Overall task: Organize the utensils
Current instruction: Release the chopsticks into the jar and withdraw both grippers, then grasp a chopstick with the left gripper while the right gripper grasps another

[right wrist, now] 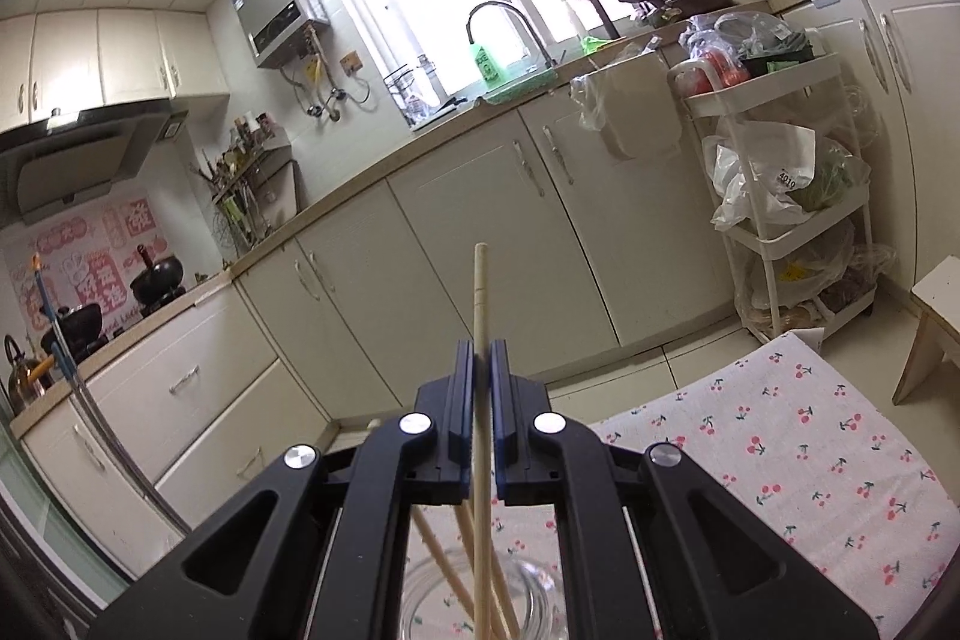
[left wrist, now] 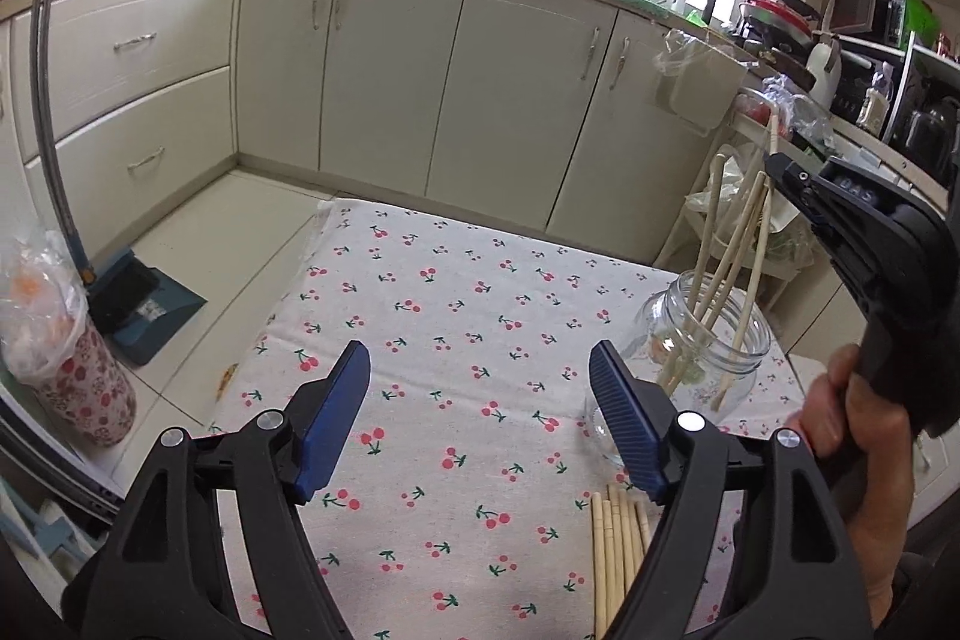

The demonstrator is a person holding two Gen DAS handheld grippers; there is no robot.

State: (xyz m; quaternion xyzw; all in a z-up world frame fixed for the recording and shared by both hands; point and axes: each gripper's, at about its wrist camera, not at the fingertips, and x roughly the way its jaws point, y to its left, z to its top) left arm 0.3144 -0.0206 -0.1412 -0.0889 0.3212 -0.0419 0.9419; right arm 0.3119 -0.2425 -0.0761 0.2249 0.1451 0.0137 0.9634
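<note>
The right gripper (right wrist: 482,361) has its fingers pinched tight on a single chopstick (right wrist: 480,292), which stands nearly upright between them with its lower end already reaching down into the mouth of the glass jar (left wrist: 714,340) on the cherry-print table (left wrist: 450,292). Several other chopsticks (left wrist: 735,244) lean inside that jar, and a small bundle of loose chopsticks (left wrist: 618,550) lies flat on the cloth just beside the left gripper (left wrist: 480,376), whose fingers stand wide apart with nothing between them. In the left wrist view a hand (left wrist: 852,412) grips the handle of the right tool above the jar. These sticks are light, stiff and smooth, so a pinch across the middle of the shaft should hold one steady, though a round wooden shaft may swivel in the pads if taken near an end. The jar is the fragile piece here: it looks light and clear-walled, and a sideways knock could tip it. For the loose ones on the cloth, taking one at a time near the centre seems the safest hold.
</note>
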